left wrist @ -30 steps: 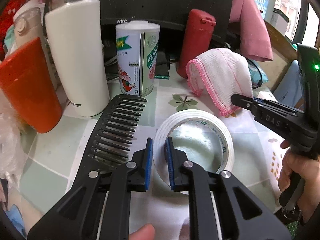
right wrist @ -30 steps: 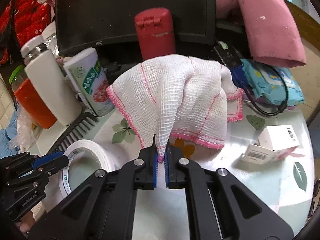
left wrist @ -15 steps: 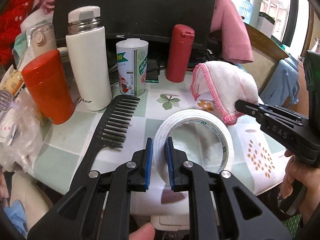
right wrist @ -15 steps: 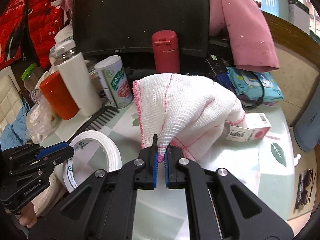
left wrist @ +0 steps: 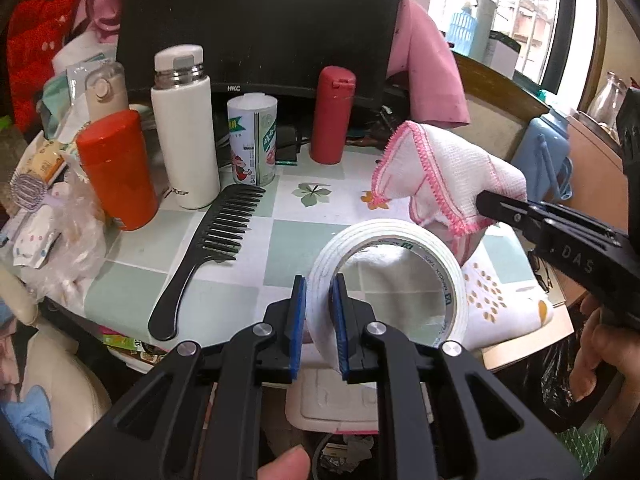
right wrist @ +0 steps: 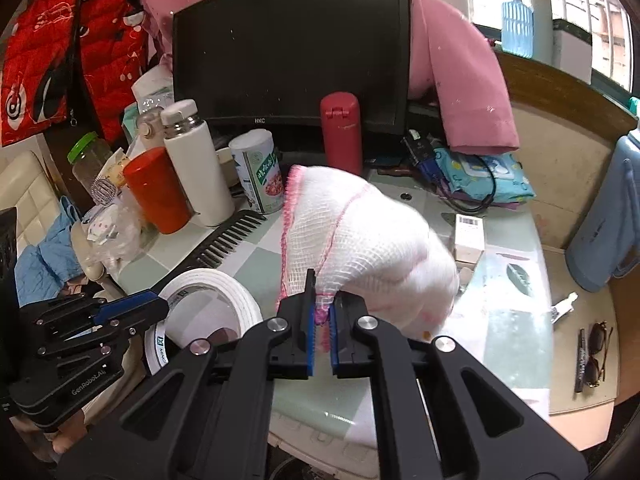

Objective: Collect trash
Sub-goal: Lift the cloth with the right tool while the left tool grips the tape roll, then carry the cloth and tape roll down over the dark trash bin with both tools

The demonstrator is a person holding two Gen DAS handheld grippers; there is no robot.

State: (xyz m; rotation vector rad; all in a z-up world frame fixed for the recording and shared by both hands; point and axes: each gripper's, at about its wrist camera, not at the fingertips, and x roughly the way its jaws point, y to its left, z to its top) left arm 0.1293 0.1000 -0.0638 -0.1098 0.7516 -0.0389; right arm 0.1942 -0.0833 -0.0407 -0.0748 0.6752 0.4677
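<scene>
My left gripper is shut on the wall of a white tape roll and holds it up over the table's near edge. The tape roll also shows in the right wrist view. My right gripper is shut on the pink-trimmed edge of a white gauze cloth, which hangs lifted above the table. The cloth shows in the left wrist view, to the right of the tape.
On the table stand a black comb, an orange cup, a white flask, a printed can and a red bottle before a monitor. A small box lies at the right.
Both grippers have pulled back and up from the table, carrying the tape roll and the cloth with them. More of the table and its front edge has come into view.
</scene>
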